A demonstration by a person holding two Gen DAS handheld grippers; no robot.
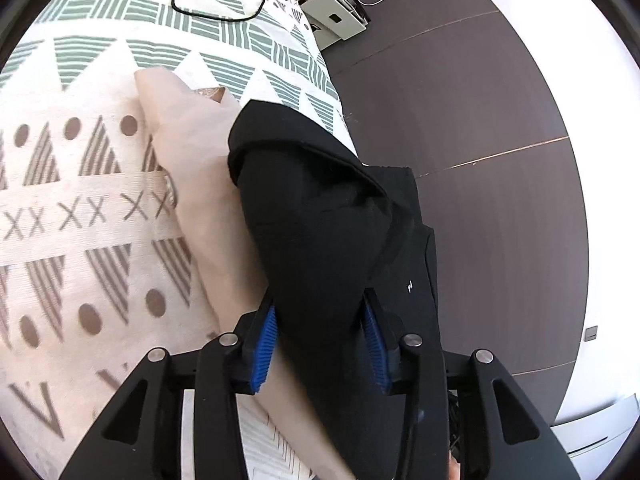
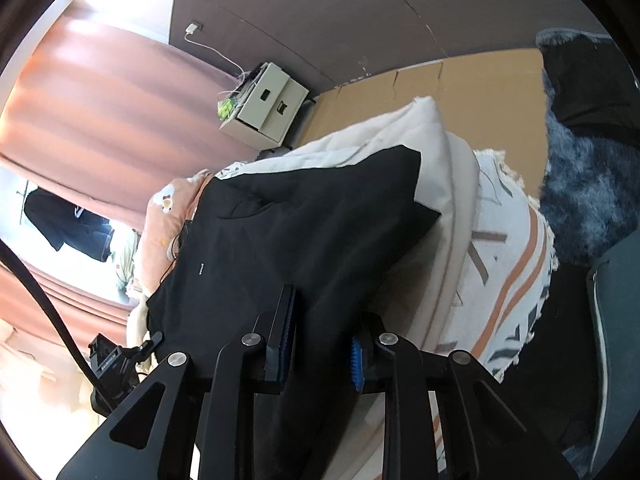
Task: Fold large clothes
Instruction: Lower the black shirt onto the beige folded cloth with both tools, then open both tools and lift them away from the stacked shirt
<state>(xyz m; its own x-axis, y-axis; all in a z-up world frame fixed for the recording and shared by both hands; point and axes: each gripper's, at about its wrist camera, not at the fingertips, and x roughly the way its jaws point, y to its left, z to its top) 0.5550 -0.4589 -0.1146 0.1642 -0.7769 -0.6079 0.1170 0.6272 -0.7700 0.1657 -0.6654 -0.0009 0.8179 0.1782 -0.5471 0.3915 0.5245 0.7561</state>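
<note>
Bedroom setup, with a bed point(image 1: 92, 208) under a patterned cover, dark floor alongside it and a little white cabinet point(image 1: 336, 20) over by the wall. What I was working on was the black garment point(image 1: 320, 216), which lay bunched on a beige cloth point(image 1: 200, 184) near the edge of the bed, one end lifted toward me.

My read was that it's soft, floppy stuff, fairly thick and light enough to lift but with zero stiffness, so whatever isn't held just sags and drags. It didn't look slippery or fragile. I'd say edges or corners are the place to take it, one per hand, spread well apart so the fabric hangs flat instead of wadding up.

Fingers: the left gripper point(image 1: 322, 344) was clamped on a fat bunch of the black fabric, blue pads point(image 1: 267, 344) pressed in on both sides. The right gripper point(image 2: 320, 344) was likewise closed on a fold of the same garment, gap fairly narrow, fabric filling it.
</note>
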